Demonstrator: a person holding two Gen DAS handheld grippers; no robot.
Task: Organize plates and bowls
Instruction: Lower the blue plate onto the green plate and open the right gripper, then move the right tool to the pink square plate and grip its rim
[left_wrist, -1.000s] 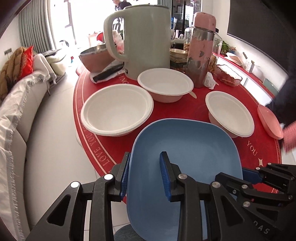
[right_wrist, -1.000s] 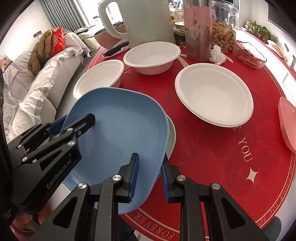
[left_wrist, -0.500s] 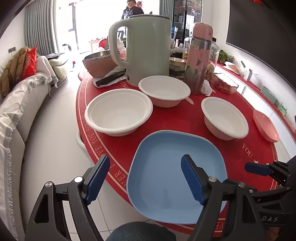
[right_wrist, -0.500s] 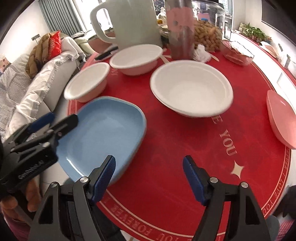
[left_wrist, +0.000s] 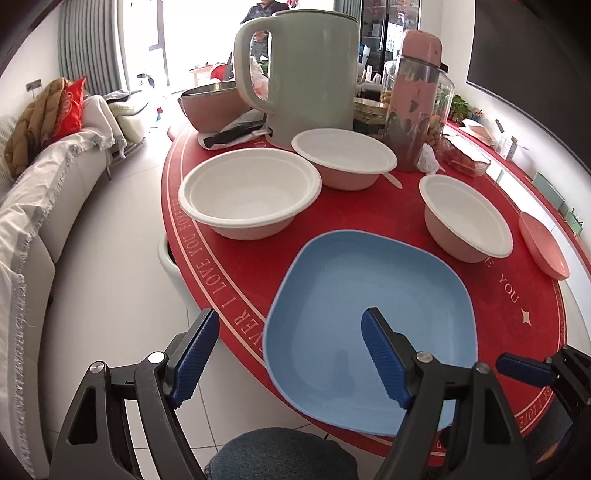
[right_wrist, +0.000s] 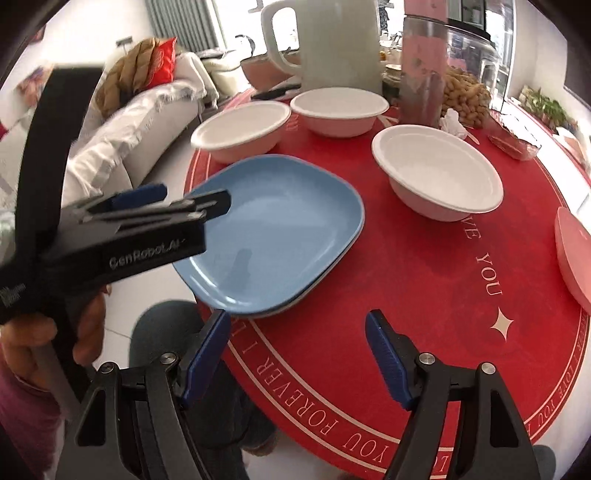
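Blue plate (left_wrist: 369, 328) lying flat at the near edge of the round red table (right_wrist: 424, 295), on top of another plate whose pale rim only just shows beneath it. Held by nothing.

Left gripper (left_wrist: 288, 354) open wide, jaws having just been opening, one pad over the plate's near part, the other out past the table edge, neither pressing. Right gripper (right_wrist: 297, 356) also spread open after just opening, above bare red cloth, just right of the plate.

Farther on the table: three white bowls, one far left (left_wrist: 249, 194), one behind it (left_wrist: 343, 157), one to the right (left_wrist: 465, 218). Pink plate (left_wrist: 543, 245) at the right edge. Pale green kettle (left_wrist: 310, 70) and a pink-lidded bottle (left_wrist: 413, 103) at the far side.
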